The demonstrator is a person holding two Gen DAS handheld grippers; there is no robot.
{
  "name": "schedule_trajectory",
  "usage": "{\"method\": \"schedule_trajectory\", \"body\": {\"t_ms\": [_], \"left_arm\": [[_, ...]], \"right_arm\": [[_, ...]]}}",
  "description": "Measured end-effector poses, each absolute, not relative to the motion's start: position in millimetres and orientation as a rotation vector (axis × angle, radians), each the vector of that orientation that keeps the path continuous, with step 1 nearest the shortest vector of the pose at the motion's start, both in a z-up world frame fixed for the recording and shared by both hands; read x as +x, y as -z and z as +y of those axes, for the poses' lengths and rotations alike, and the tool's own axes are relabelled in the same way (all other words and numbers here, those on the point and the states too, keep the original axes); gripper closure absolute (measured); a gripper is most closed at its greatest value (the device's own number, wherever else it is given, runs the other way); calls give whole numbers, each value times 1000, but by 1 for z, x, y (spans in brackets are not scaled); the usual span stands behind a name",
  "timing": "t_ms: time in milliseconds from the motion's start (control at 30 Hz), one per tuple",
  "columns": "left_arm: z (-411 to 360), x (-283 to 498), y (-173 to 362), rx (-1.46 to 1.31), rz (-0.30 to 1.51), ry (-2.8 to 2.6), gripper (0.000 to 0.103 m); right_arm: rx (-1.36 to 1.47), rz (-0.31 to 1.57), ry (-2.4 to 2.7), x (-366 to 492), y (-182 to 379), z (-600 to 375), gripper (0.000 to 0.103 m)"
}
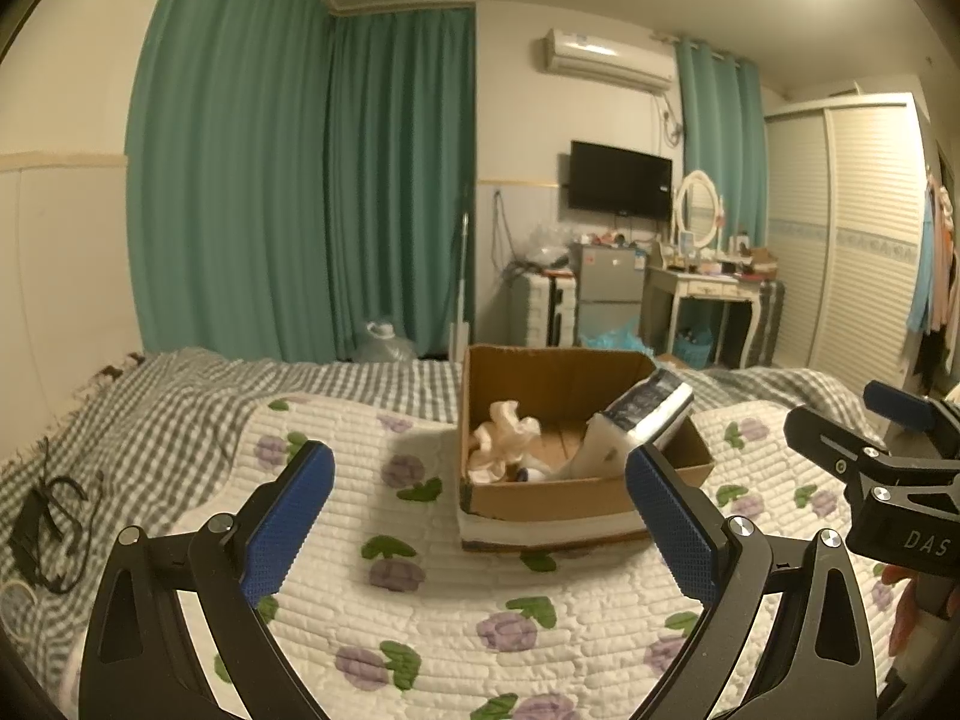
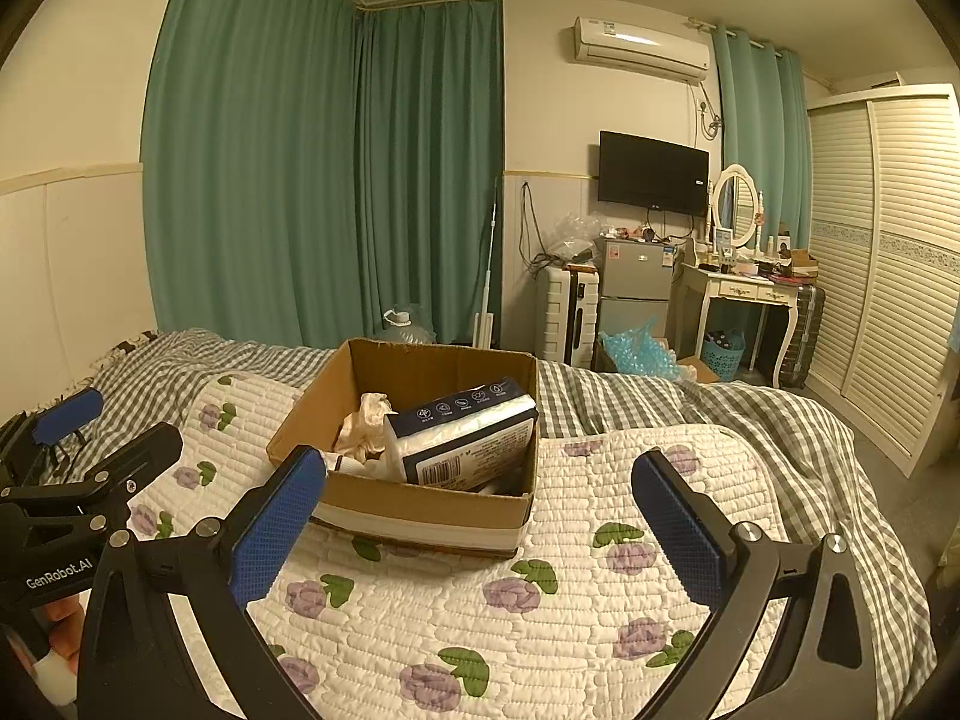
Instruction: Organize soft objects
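An open cardboard box (image 1: 540,501) (image 2: 420,516) stands on the flowered quilt (image 1: 450,618) (image 2: 540,630) on the bed. Inside it lie a crumpled cream cloth (image 1: 501,435) (image 2: 363,423) and a blue-and-white pack of tissues (image 1: 645,414) (image 2: 465,435), leaning on the box's right wall. My left gripper (image 1: 480,516) is open and empty, above the quilt just before the box. My right gripper (image 2: 480,528) is open and empty, also just before the box. Each gripper shows at the edge of the other's view.
A grey checked blanket (image 1: 180,402) (image 2: 750,420) covers the bed under the quilt. A black cable and charger (image 1: 48,528) lie at the bed's left edge. Beyond the bed stand green curtains (image 1: 300,180), a small fridge (image 2: 636,285), a dressing table (image 2: 750,294) and a wardrobe (image 2: 900,270).
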State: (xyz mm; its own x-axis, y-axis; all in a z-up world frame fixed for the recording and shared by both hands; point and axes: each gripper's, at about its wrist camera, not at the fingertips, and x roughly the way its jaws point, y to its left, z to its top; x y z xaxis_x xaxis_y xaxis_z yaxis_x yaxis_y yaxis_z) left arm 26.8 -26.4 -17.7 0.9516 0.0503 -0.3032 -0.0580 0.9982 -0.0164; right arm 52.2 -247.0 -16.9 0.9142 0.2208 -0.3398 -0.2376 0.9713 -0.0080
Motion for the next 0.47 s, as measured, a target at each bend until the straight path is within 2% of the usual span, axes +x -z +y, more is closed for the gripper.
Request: {"method": "schedule_trajectory", "body": {"t_ms": [467], "left_arm": [[-26, 27, 18, -28, 312, -64, 4]], "right_arm": [[-44, 344, -236, 51, 19, -248, 0]]}}
